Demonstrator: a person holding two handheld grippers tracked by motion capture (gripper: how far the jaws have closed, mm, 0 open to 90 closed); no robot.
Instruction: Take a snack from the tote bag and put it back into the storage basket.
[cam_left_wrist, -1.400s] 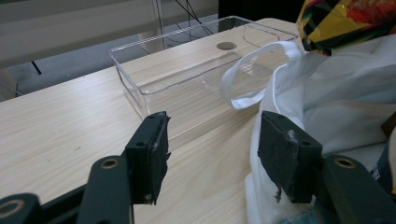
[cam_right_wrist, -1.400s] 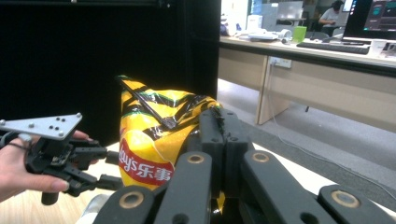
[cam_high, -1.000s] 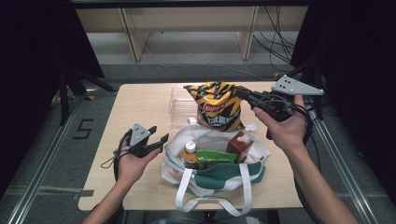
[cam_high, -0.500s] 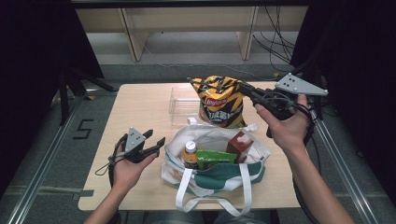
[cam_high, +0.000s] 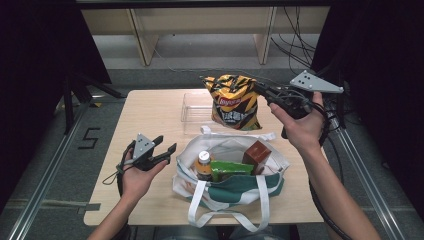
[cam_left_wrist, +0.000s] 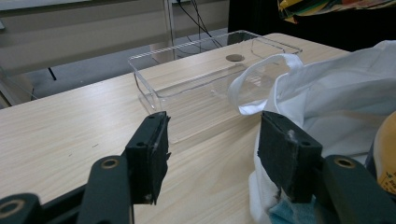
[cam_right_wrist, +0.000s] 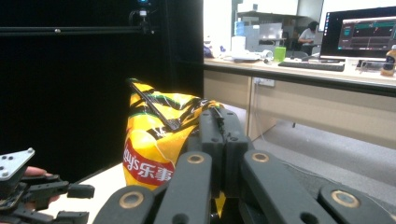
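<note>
The right claw (cam_high: 260, 90) is closed on the chip bag (cam_high: 233, 102), hanging just above the clear tray (cam_high: 192, 107); the left claw (cam_high: 165, 150) is open, empty.

From above your side you look forward and down over the whole table (cam_high: 150, 115), while your left gripper view sits low and close, facing the clear tray (cam_left_wrist: 187, 79) across the tabletop, and your right gripper view looks level along its jaws at the chip bag (cam_right_wrist: 154, 149), which the high view shares.
</note>
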